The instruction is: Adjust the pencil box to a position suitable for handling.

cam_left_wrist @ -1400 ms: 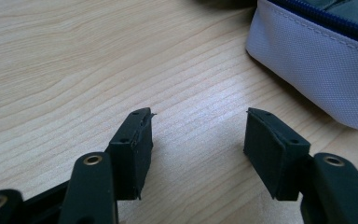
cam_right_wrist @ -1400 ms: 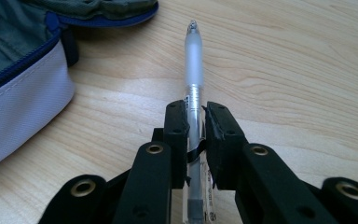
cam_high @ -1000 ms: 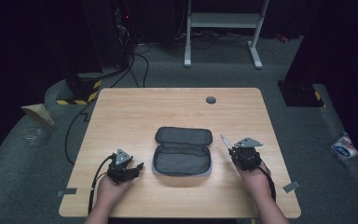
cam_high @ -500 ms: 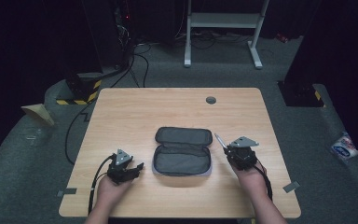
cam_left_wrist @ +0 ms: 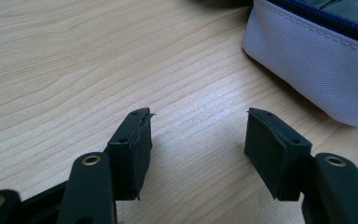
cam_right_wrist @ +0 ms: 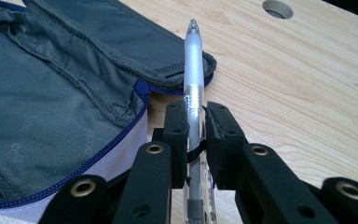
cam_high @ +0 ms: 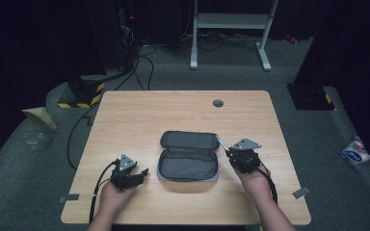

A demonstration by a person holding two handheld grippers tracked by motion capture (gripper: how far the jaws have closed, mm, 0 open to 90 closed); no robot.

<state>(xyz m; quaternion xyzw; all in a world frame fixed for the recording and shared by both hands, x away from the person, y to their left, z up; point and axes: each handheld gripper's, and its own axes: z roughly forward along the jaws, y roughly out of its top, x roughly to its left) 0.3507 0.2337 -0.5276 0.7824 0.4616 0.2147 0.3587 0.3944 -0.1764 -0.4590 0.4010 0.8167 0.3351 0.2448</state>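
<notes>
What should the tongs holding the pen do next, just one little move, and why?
Probably carry the pen a little sideways, over the open pencil case. The right tongs are shut on the pen, and its tip is at the edge of the case's flap, not yet over the grey inside. The left tongs wait open beside the case.

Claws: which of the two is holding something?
The right claw, shut on a translucent pen beside the open pencil case. The left claw is open over bare table.
</notes>
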